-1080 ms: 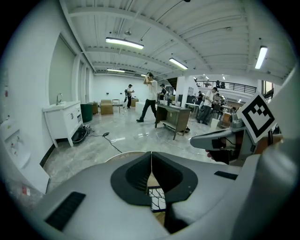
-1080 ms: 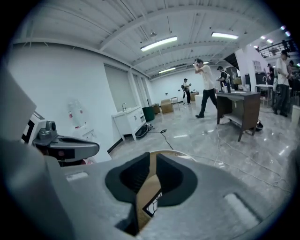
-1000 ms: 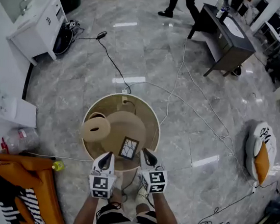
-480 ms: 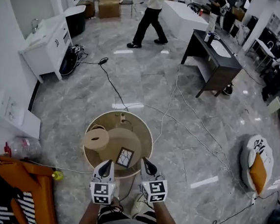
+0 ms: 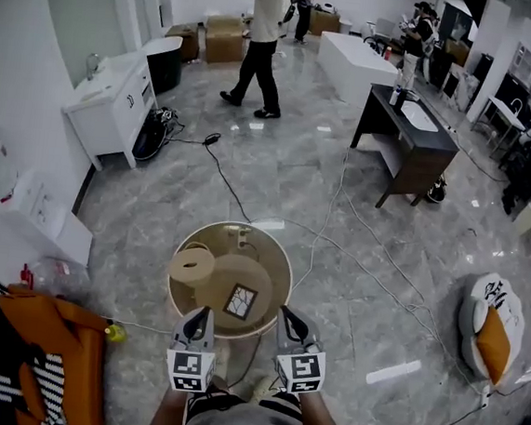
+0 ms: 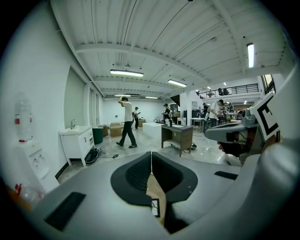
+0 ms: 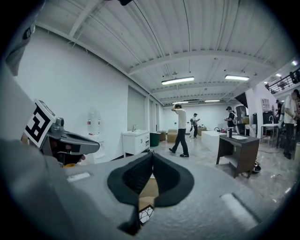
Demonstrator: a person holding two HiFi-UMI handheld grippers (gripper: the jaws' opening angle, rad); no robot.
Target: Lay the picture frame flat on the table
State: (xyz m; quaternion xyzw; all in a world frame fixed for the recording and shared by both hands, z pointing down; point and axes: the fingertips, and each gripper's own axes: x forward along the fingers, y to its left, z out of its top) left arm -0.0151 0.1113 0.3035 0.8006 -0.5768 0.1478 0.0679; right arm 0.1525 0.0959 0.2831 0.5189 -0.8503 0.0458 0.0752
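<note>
Holding both tongs low and close to the body, the person points them forward over the near edge of a round table [image 5: 282, 266]. At the left of the head view, the left gripper [image 5: 199, 323] tips slightly inward with its marker cube nearest the camera. Its own view shows the left gripper [image 6: 151, 162] with its dark jaws pressed together along a thin seam and nothing between them.

Just ahead, between the two tools and touching neither, the picture frame [image 5: 240, 301] rests face up on the tan tabletop. It looks flat from above. Beside it to the left sits a tan cylinder [image 5: 192, 265] with a hole in its top.

The right gripper [image 5: 289, 328] mirrors the left one, and its own view shows the right gripper [image 7: 152, 162] with jaws closed tight on nothing.

Only the gripper views look out level across the room. They show a white ribbed ceiling with strip lights, which the head view does not catch. Each also gives a sliver of the frame below its jaws, as picture frame [image 6: 155, 206] and picture frame [image 7: 146, 213], and each shows the other tool alongside.

Only the head view shows the floor plan. An orange bundle [image 5: 50, 364] lies at far left and a white sink cabinet [image 5: 118, 99] stands against the left wall. Cables [image 5: 337, 242] trail over grey marble floor [image 5: 287, 181], a person [image 5: 258, 38] walks at the top, a dark desk [image 5: 414, 128] stands to the right and a cushion [image 5: 490, 322] lies at far right.
</note>
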